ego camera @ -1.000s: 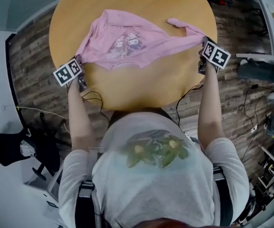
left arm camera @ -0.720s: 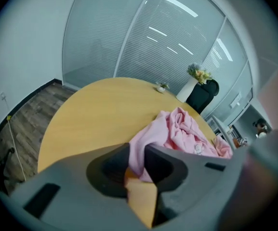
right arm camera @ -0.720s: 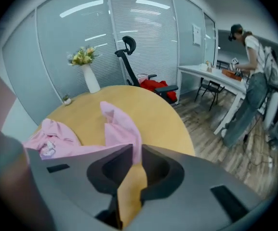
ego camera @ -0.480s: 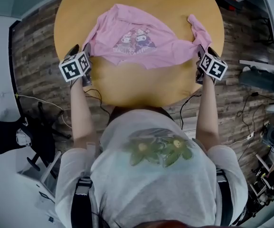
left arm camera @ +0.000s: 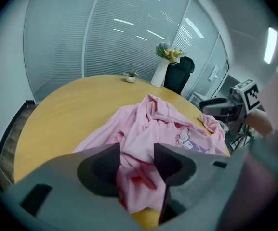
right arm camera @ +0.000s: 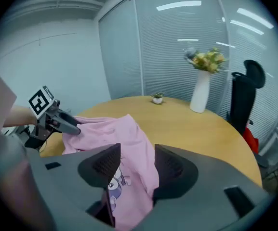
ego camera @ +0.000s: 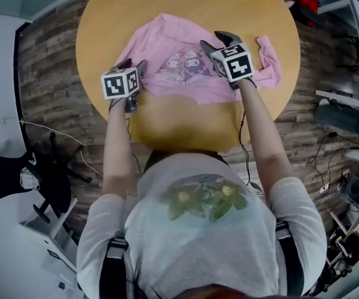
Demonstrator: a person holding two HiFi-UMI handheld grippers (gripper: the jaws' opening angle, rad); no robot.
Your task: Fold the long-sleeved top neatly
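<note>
You have no words, numbers or brand names to read here. The marker cubes (ego camera: 120, 83) on your left claw (ego camera: 133, 64) and right claw (ego camera: 216, 42) bear only black-and-white square patterns. The pink top (ego camera: 160, 39) shows a cartoon print (ego camera: 182, 66) without legible lettering.

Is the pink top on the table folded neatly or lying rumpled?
Rumpled, not folded: the pink top lies bunched in wrinkles on the round table, cartoon print up, one sleeve straggling aside.
</note>
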